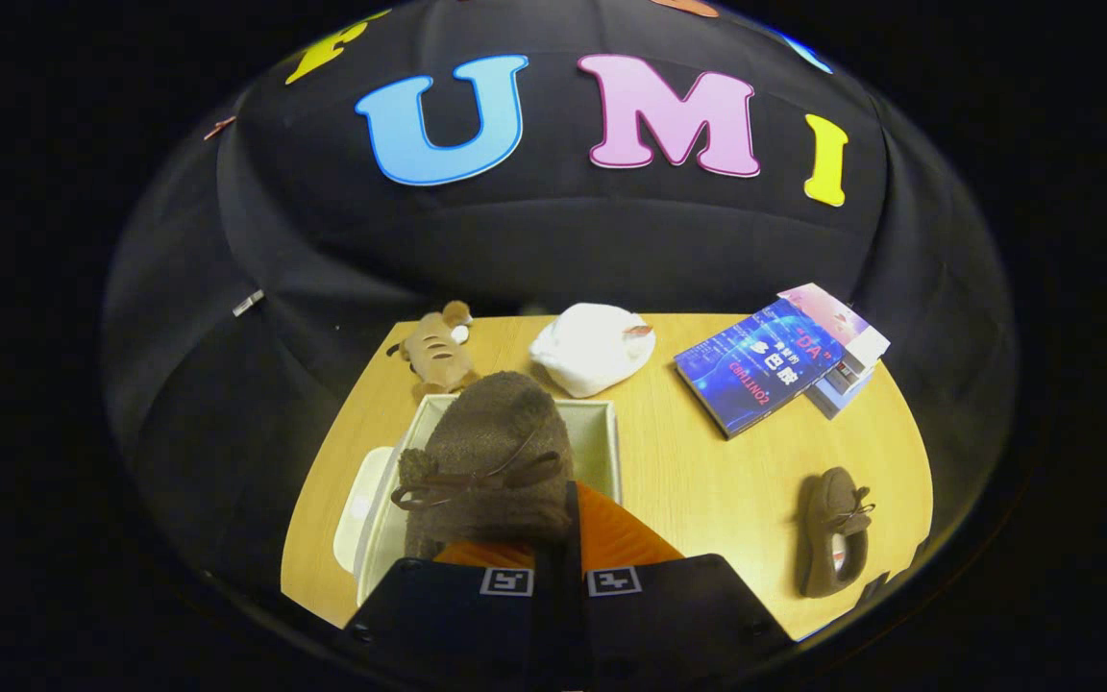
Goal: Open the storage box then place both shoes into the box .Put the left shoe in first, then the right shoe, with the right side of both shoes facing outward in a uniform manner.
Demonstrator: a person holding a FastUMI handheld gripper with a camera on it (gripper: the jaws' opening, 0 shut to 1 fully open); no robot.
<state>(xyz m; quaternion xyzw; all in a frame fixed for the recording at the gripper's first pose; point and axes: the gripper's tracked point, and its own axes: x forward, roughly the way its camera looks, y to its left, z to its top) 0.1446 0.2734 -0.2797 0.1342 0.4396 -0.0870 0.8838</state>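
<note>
— Where is the shoe?
— My claw (558, 557) is clamped on one brown shoe (491, 457), right over the open box (602, 432).
— And the other shoe (834, 531)?
— On the desk (707, 461), well off to the right.

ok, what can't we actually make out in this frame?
- Inside of the storage box, gripper view: the held brown shoe covers most of it.
- Grip on that shoe: the fingers look nearly closed at its heel, but the contact itself is hidden.
- Lid beside the box: mostly behind the box wall.
- Second shoe on the table: too small to tell left from right.
- Lower books under the top book.
</note>
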